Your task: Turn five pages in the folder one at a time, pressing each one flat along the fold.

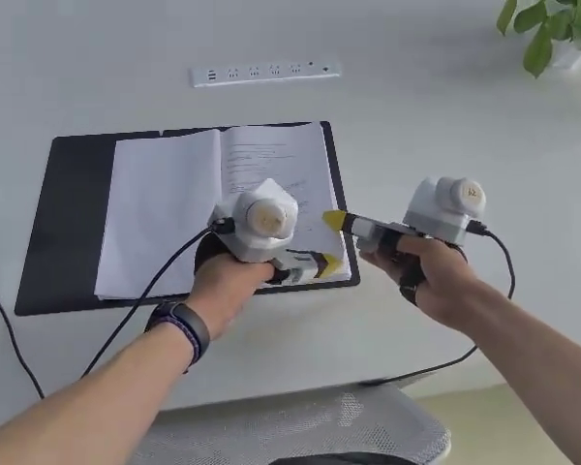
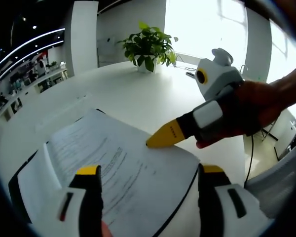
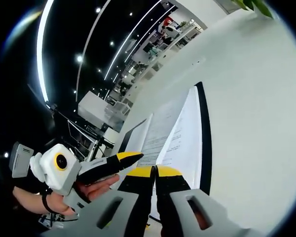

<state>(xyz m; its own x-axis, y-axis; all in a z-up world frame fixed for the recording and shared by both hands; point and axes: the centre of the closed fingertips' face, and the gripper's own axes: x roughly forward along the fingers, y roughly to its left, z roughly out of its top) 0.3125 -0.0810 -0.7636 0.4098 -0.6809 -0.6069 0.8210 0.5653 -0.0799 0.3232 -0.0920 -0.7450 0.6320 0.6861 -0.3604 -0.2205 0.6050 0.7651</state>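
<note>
At frame centre we hold the left claw [image 1: 327, 263] wide over a corner of the folder [image 1: 68, 223]; the right claw [image 1: 334, 221] is pinched together, empty.

Left gripper [image 1: 325, 263]: over the folder's near right corner.
Right gripper [image 1: 335, 221]: yellow tip at the right page's edge, just beyond the left gripper.
Folder [image 1: 68, 223]: open, under both tips.
Power strip [image 1: 266, 73]: well beyond both.

The black folder [image 1: 68, 223] is lying open, its white pages [image 1: 165, 203] showing what looks like printed text, just ahead of both pairs of jaws.
</note>
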